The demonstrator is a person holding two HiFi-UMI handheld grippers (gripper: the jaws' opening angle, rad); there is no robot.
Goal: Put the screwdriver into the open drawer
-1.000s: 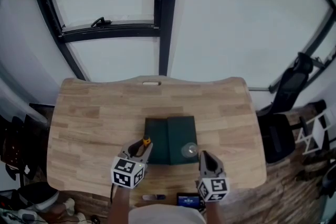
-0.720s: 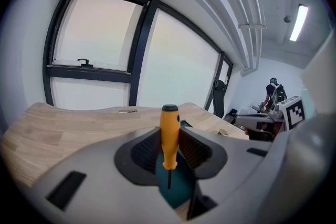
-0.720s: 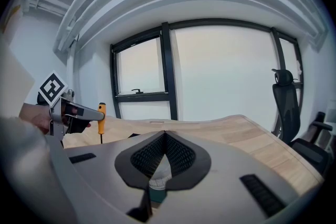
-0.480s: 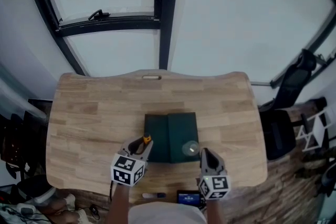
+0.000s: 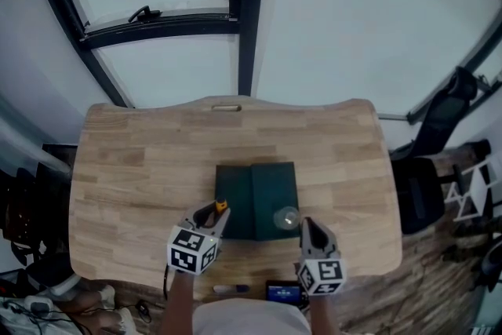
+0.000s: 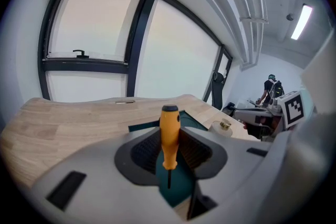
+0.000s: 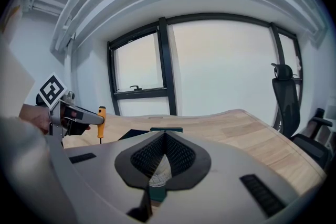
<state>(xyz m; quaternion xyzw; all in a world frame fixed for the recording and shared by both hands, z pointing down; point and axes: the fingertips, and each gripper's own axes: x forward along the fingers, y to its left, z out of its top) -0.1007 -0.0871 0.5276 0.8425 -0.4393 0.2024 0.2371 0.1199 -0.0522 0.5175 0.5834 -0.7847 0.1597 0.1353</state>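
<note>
The left claw (image 5: 213, 216) pinches an orange-handled screwdriver (image 6: 169, 134) between its ribbed pads, handle up and thin shaft pointing down. The tool sits squarely in the grip, poised over the near left edge of a dark green drawer (image 5: 243, 204) that lies on the pale wooden counter (image 5: 141, 169) just ahead of both claws.

To the left claw's right, across the drawer's near edge, the right claw (image 5: 304, 227) has its pads pressed together at the tips. A pale round object (image 5: 286, 219) topped with a small brass knob lies just ahead of it, at the drawer's near right corner, and shows through the gap beneath the closed pads. Whether that claw touches it cannot be told.

From the right claw's side, the screwdriver (image 7: 101, 118) appears well off to its left, hanging upright above the counter. Beyond both claws, a black-framed window (image 5: 243, 12) fills the wall, and a black office chair (image 5: 439, 121) stands off to the right.
</note>
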